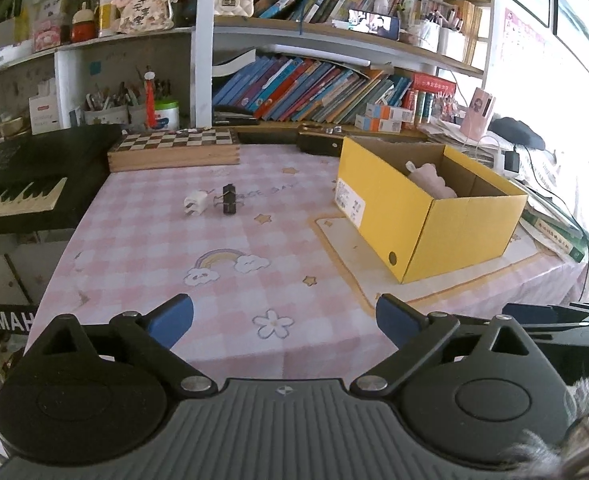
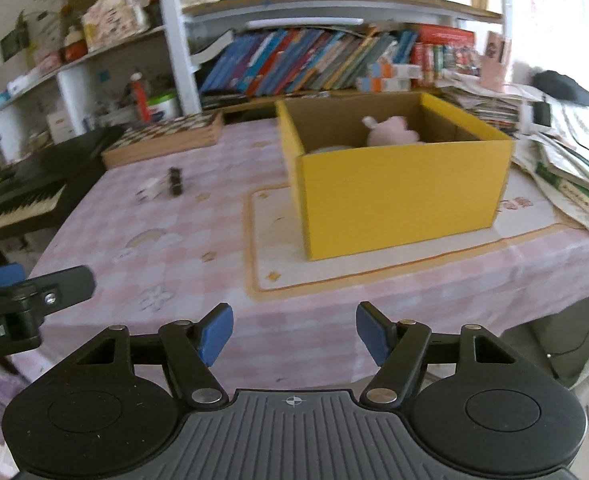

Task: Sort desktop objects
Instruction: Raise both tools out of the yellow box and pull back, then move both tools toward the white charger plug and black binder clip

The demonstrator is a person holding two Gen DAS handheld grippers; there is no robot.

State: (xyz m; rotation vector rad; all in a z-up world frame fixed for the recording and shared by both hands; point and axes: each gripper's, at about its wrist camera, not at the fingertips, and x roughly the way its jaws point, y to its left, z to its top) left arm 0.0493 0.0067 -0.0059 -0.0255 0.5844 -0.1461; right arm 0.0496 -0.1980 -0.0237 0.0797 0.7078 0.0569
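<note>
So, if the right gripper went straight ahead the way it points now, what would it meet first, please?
Probably the near wall of the yellow box. The right gripper is open and empty, with only bare pink tablecloth between. Depth is hard to judge, so it could touch the cloth first if angled down.

My grippers' pads (image 1: 174, 318) looked matt blue rubber. The box (image 1: 470, 228) was matt yellow cardboard, the tablecloth (image 1: 154, 248) smooth, the chessboard (image 1: 174, 148) wooden, the toy (image 1: 430, 180) plush.

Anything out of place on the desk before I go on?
Only two loose items remain: a white charger plug and a black binder clip, side by side on the tablecloth, outside the yellow box. Nothing looks spilled or damaged.
</note>
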